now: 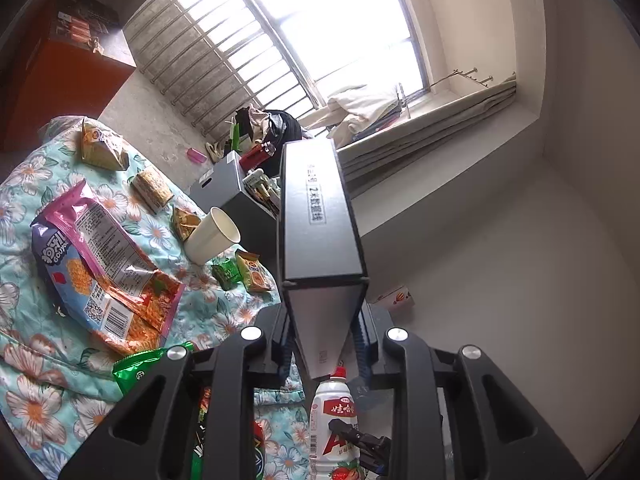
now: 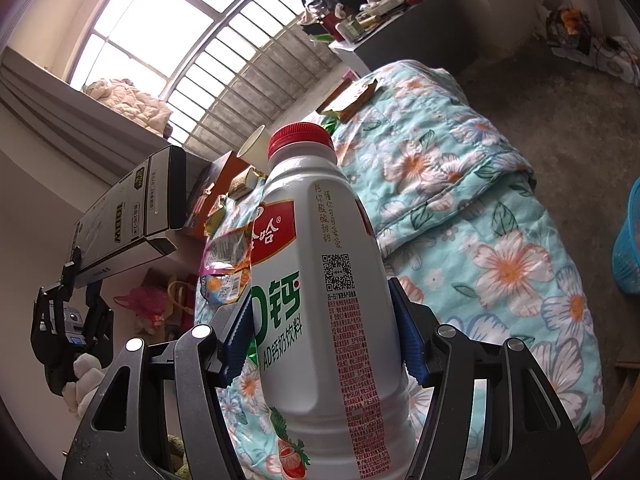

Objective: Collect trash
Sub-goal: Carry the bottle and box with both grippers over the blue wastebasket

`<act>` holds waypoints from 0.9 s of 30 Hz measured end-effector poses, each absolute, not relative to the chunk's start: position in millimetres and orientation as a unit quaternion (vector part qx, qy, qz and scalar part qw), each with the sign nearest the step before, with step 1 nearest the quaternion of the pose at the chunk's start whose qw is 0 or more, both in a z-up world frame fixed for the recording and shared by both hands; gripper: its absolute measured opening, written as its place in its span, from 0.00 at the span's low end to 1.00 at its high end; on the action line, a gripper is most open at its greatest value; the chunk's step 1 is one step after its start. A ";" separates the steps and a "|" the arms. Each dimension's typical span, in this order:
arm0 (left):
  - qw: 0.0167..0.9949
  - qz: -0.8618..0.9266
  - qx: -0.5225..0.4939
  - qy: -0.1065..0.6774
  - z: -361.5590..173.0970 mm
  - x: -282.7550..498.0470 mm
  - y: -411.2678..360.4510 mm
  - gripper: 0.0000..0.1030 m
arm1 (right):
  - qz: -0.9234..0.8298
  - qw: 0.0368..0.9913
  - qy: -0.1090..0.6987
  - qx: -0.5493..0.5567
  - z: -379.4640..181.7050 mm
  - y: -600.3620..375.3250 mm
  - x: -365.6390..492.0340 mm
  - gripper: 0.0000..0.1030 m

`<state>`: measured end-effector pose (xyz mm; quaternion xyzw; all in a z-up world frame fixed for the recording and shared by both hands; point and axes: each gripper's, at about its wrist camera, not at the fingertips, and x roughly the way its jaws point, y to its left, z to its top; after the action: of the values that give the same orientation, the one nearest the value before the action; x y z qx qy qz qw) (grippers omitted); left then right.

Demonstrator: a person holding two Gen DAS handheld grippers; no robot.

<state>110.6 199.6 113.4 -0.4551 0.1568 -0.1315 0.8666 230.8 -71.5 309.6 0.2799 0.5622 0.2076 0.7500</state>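
My left gripper (image 1: 322, 340) is shut on one end of a long black carton (image 1: 320, 216), which sticks up and away from me, off the bed. The right wrist view shows that same carton (image 2: 128, 216) at the left, with the left gripper (image 2: 76, 280) under it. My right gripper (image 2: 324, 340) is shut on a white milk-drink bottle (image 2: 320, 280) with a red cap, its blue pads (image 2: 408, 336) pressing on both sides. The bottle (image 1: 334, 420) also shows low in the left wrist view. Both are held above a floral quilt (image 2: 480, 208).
Trash lies on the quilt (image 1: 36, 400): a large pink and blue snack bag (image 1: 104, 264), a tipped paper cup (image 1: 212, 236), a green wrapper (image 1: 140, 368) and several small packets. A grey box (image 1: 224, 192) stands beyond the bed. A blue basket (image 2: 628, 240) sits on the floor at the right.
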 end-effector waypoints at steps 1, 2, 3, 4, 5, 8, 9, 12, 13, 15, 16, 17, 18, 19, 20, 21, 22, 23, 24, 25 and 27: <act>0.868 -0.130 -0.453 0.154 114.4 106.8 200.7 0.23 | 0.208 0.750 0.563 0.279 309.2 -70.1 231.0 0.57; 0.869 -0.128 -0.452 0.153 114.7 104.7 201.5 0.23 | 0.210 0.749 0.564 0.278 308.9 -68.6 231.1 0.57; 0.870 -0.126 -0.452 0.151 115.3 101.8 202.4 0.23 | 0.211 0.748 0.564 0.279 308.7 -67.3 231.2 0.57; 0.872 -0.123 -0.450 0.150 115.8 98.8 202.9 0.23 | 0.213 0.748 0.563 0.279 308.7 -66.3 231.2 0.57; 0.873 -0.120 -0.448 0.148 116.6 95.9 203.3 0.23 | 0.215 0.749 0.562 0.279 309.4 -65.4 231.1 0.57; 0.878 -0.119 -0.440 0.144 119.5 90.2 201.9 0.23 | 0.217 0.753 0.554 0.282 313.2 -66.3 228.3 0.57; 0.880 -0.119 -0.438 0.143 120.5 88.7 201.0 0.23 | 0.217 0.754 0.552 0.283 314.0 -67.9 227.4 0.57; 0.883 -0.119 -0.432 0.141 122.5 87.9 197.5 0.23 | 0.214 0.755 0.550 0.287 313.6 -74.3 224.6 0.57; 0.884 -0.120 -0.430 0.141 123.4 87.8 195.8 0.23 | 0.212 0.756 0.549 0.288 313.6 -76.7 223.7 0.57; 0.888 -0.120 -0.421 0.140 125.6 87.6 191.4 0.23 | 0.208 0.757 0.546 0.291 314.1 -82.2 222.0 0.57; 0.890 -0.120 -0.417 0.139 126.6 87.4 189.1 0.23 | 0.206 0.759 0.545 0.293 314.4 -85.3 221.4 0.57; 0.891 -0.122 -0.414 0.139 127.5 87.2 187.1 0.23 | 0.203 0.760 0.543 0.294 314.9 -88.5 220.6 0.57; 0.892 -0.124 -0.412 0.139 128.1 87.2 184.8 0.23 | 0.200 0.761 0.542 0.296 314.8 -91.6 220.6 0.57; 0.893 -0.125 -0.410 0.139 128.5 86.9 183.1 0.23 | 0.198 0.761 0.541 0.298 315.4 -94.4 220.1 0.57; 0.895 -0.125 -0.406 0.137 128.8 86.4 181.7 0.23 | 0.196 0.762 0.540 0.299 315.4 -97.1 219.7 0.57; 0.898 -0.122 -0.401 0.135 130.2 85.4 179.8 0.23 | 0.194 0.763 0.539 0.300 315.2 -99.3 220.1 0.57; 0.900 -0.121 -0.397 0.134 130.7 85.1 178.2 0.23 | 0.193 0.764 0.538 0.300 315.0 -101.1 220.3 0.57; 0.901 -0.123 -0.394 0.134 131.0 85.2 176.7 0.23 | 0.191 0.764 0.537 0.301 314.8 -102.7 220.5 0.57; 0.902 -0.124 -0.391 0.136 131.7 85.2 174.9 0.23 | 0.190 0.765 0.537 0.302 314.3 -104.2 220.7 0.57; 0.902 -0.126 -0.389 0.138 131.7 85.5 173.1 0.23 | 0.188 0.765 0.536 0.304 314.5 -105.5 219.5 0.57; 0.902 -0.132 -0.385 0.141 131.9 86.7 168.4 0.23 | 0.184 0.768 0.531 0.308 314.8 -110.0 217.7 0.57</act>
<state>86.7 168.4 131.9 -0.3853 0.1415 -0.1325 0.9022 217.7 -110.0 314.8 0.3076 0.5306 0.1839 0.7682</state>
